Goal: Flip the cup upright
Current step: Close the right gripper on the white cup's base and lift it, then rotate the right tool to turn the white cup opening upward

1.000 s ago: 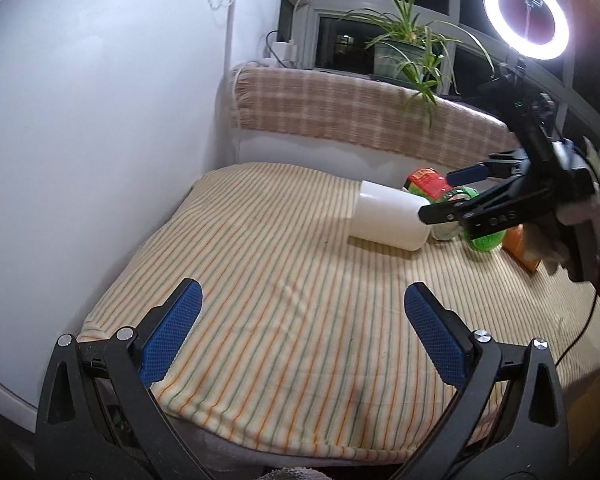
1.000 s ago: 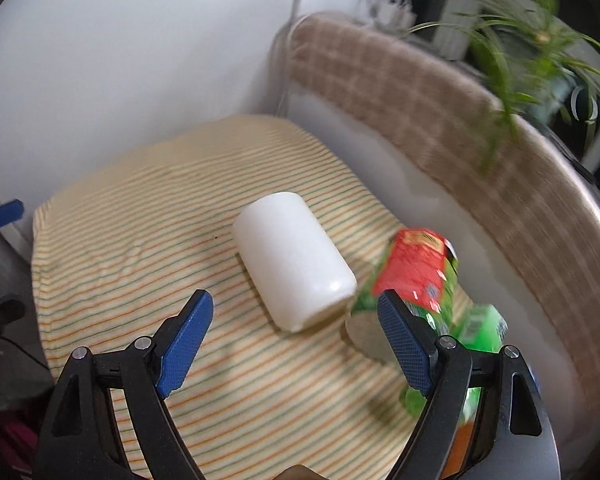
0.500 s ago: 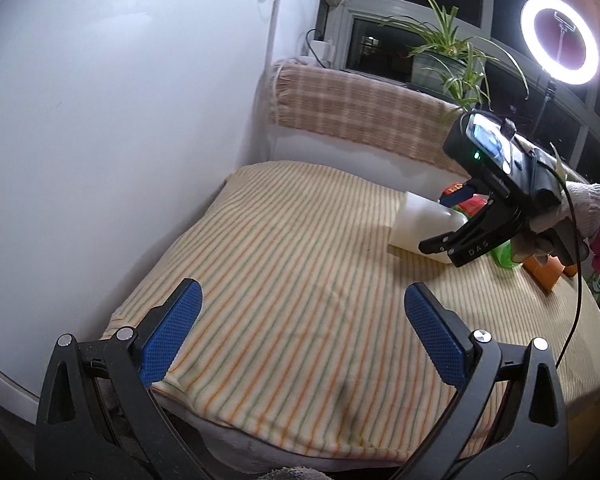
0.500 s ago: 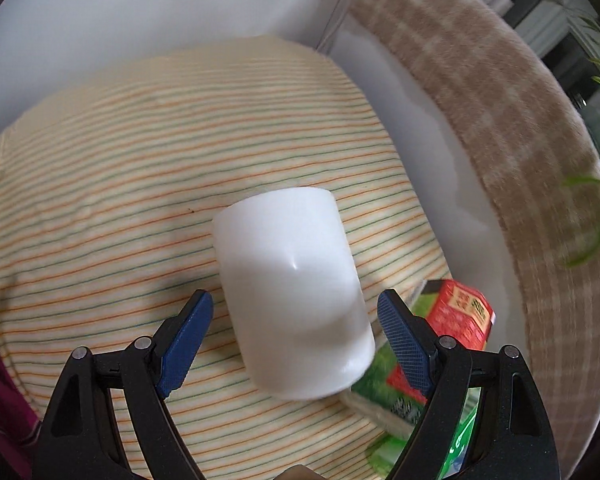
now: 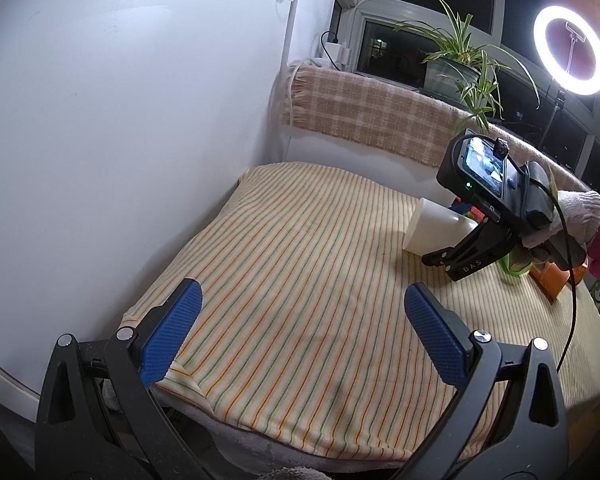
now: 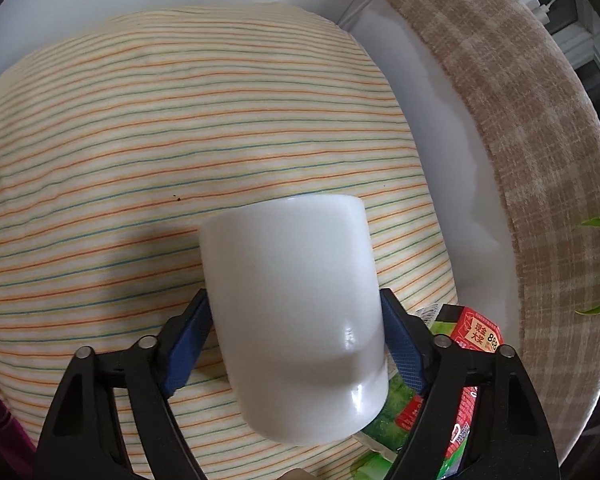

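Observation:
A white cup (image 6: 296, 312) lies on its side on the striped tablecloth (image 6: 180, 128), its closed base towards my right camera. My right gripper (image 6: 296, 344) straddles it, and its blue pads (image 6: 188, 344) press both sides of the cup. In the left wrist view the cup (image 5: 436, 228) lies at the far right of the table with the right gripper (image 5: 460, 256) on it. My left gripper (image 5: 300, 340) is open and empty, low over the near edge of the table.
Red and green snack packets (image 6: 472, 332) lie right behind the cup. An orange box (image 5: 556, 280) sits at the right edge. A white wall (image 5: 120, 120) runs along the left. A plaid cloth (image 5: 372, 116), a plant and a ring light stand behind.
My right gripper has moved down onto the cup and closed its pads on the cup's sides. The left gripper has drifted back and to the left, still open.

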Motion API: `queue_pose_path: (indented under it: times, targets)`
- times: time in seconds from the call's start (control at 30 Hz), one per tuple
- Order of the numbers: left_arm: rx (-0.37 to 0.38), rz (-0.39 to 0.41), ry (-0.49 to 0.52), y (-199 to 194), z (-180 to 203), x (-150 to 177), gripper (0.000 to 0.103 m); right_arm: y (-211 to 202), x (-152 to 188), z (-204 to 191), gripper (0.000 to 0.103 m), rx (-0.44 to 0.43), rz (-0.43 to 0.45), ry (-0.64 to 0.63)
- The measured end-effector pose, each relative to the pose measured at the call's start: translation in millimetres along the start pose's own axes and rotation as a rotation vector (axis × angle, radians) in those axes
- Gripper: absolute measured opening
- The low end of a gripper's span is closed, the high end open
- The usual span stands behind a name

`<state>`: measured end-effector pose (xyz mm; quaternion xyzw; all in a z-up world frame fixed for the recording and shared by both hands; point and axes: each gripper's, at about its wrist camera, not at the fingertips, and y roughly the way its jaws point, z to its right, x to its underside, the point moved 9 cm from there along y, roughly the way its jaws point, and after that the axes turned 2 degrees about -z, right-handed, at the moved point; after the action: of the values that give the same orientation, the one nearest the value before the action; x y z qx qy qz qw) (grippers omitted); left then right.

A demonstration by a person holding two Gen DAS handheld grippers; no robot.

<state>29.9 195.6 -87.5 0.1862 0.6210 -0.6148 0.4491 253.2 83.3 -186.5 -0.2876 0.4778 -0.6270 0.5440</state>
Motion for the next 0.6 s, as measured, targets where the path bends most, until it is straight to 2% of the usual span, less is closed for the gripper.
queue_pose_path:
  times: [0.23,0.6]
  targets:
    - [0.004,0.009,0.001,-4,0,0,0.103,-9,3,-7,0.077,-0.017,0.037,0.033]
    - [0.025,0.027,0.024,-13,19,0,0.103,-54,21,-21,0.074,-0.076,0.124,0.099]
